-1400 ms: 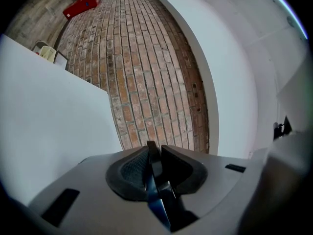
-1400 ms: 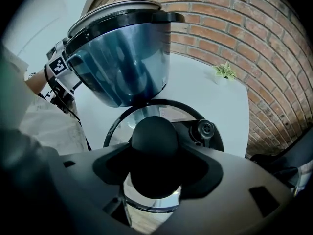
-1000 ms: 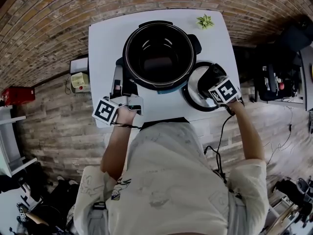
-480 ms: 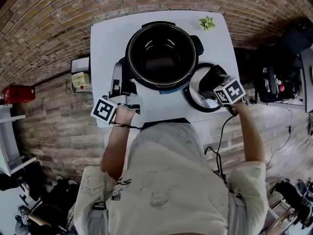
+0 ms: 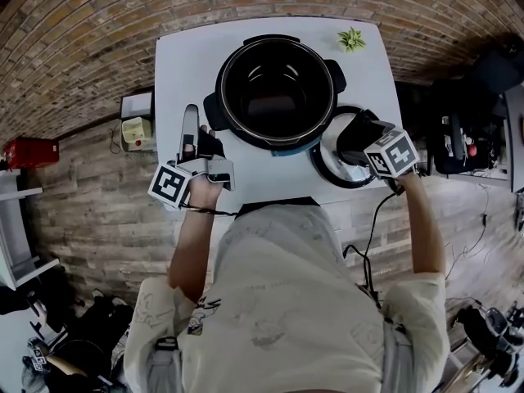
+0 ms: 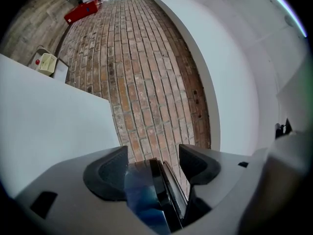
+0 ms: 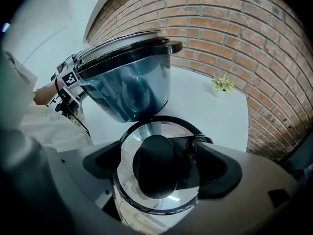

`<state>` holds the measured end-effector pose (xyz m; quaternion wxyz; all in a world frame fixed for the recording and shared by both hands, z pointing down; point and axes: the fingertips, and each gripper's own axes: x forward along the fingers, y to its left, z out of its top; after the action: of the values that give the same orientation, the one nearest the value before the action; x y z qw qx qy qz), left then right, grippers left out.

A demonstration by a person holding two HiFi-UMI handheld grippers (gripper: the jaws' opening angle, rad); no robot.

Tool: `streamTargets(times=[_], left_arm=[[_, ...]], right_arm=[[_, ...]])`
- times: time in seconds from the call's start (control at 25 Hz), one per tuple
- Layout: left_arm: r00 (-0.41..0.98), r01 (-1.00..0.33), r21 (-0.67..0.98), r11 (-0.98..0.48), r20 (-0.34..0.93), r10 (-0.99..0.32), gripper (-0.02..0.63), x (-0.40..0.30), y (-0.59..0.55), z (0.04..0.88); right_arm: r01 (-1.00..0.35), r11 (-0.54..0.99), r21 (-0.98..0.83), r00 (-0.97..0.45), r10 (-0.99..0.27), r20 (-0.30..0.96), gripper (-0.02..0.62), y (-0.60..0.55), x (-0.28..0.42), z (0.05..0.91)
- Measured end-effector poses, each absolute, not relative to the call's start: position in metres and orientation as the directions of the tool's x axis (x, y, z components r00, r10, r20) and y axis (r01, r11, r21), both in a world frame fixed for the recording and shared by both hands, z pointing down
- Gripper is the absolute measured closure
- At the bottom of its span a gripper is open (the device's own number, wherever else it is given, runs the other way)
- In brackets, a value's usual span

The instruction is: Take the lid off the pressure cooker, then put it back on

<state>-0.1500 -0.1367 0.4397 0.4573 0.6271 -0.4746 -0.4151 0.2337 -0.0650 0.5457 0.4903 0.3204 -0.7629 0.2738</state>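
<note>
Hovering: right hand-held gripper (image 7: 159, 164), jaws just sprung wide, astride the knob (image 7: 155, 173), gripping nothing.
Lid (image 7: 143, 137): flat on worktop (image 5: 184, 64), straight below it.
Left hand-held gripper (image 6: 152, 164): jaws just opened, handle (image 6: 157, 192) loose between them.
Cooker (image 5: 226, 88): uncovered, just left of the lid.

White table (image 5: 184, 64), open pressure cooker (image 5: 277, 88) mid-table, lid (image 5: 330, 155) flat beside it, small plant (image 5: 352, 38) at corner

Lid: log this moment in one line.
lid: on table, off pot | right gripper: just opened, knob between | left gripper: just opened, pot edge between
</note>
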Motion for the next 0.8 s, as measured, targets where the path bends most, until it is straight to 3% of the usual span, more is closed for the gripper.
streamTargets(times=[0.8], left_arm=[[0.264, -0.184, 0.973, -0.139, -0.087, -0.96, 0.277, -0.14, -0.137, 0.441]], right_arm=[[-0.729, 0.678, -0.1, -0.284, -0.167, 0.944, 0.129, -0.055, 0.231, 0.553]])
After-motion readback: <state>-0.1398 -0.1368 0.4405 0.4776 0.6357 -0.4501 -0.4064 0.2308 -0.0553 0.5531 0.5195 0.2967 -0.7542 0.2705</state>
